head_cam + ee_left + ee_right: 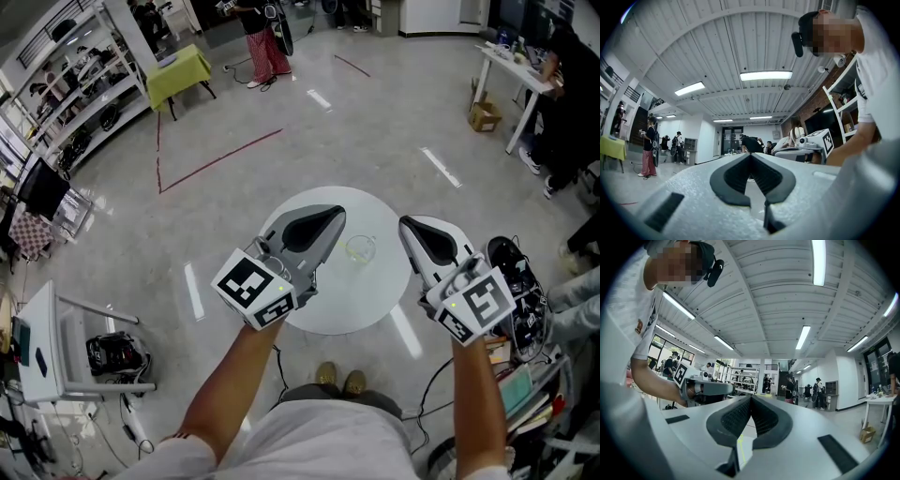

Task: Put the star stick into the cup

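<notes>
A clear cup (360, 249) stands on the round white table (328, 314), between my two grippers as the head view shows them. The left gripper (337, 216) is held up above the table's left part, its jaws closed together with nothing between them (751, 155). The right gripper (405, 223) is raised over the table's right edge, its jaws also meeting at the tips (751, 397). Both gripper views look level across the room, not at the table. No star stick shows in any view. A thin yellowish line (739, 446) shows in the gap behind the right pads; I cannot tell what it is.
A white cart (42, 342) stands at the left and a black bag with cables (514, 267) at the right of the table. Farther off are a yellow-green table (178, 70), a white desk (511, 70), a cardboard box (484, 115) and several people.
</notes>
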Demonstrator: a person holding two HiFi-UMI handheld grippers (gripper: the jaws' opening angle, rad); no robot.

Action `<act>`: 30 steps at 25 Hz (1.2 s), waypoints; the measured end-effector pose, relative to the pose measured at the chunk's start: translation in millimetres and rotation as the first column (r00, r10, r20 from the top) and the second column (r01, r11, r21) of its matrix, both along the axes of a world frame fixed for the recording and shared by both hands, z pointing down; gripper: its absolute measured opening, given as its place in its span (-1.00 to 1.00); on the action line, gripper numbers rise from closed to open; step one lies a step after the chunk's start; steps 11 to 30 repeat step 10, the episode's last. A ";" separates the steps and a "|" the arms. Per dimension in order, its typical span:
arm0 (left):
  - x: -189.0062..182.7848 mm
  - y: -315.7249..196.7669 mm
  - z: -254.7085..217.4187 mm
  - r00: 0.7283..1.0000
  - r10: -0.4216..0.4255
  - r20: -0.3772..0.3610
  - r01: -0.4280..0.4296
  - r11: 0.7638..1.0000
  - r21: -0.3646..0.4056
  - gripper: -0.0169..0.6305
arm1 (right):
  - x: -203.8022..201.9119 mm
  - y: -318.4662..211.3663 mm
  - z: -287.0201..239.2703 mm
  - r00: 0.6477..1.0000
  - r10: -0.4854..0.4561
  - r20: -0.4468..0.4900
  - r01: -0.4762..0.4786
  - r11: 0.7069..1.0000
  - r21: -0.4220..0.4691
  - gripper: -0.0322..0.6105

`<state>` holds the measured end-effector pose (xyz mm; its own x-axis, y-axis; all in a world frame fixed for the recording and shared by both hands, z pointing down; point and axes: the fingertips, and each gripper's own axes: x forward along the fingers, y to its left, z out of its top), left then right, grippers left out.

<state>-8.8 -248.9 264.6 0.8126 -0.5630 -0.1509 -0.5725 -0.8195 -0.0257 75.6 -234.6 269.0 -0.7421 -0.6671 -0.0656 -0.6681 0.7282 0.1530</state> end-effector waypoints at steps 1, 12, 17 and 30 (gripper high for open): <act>0.1 0.1 0.3 1.000 -0.001 0.002 0.001 1.000 0.000 -0.90 | 0.1 0.2 0.6 1.000 0.000 0.000 0.000 1.000 0.000 -0.87; 6.1 0.3 0.4 1.000 0.006 0.006 -0.006 1.000 -0.002 -0.90 | 8.6 -0.3 0.2 1.000 0.008 0.000 -0.008 1.000 -0.004 -0.87; 6.1 0.3 0.4 1.000 0.006 0.006 -0.006 1.000 -0.002 -0.90 | 8.6 -0.3 0.2 1.000 0.008 0.000 -0.008 1.000 -0.004 -0.87; 6.1 0.3 0.4 1.000 0.006 0.006 -0.006 1.000 -0.002 -0.90 | 8.6 -0.3 0.2 1.000 0.008 0.000 -0.008 1.000 -0.004 -0.87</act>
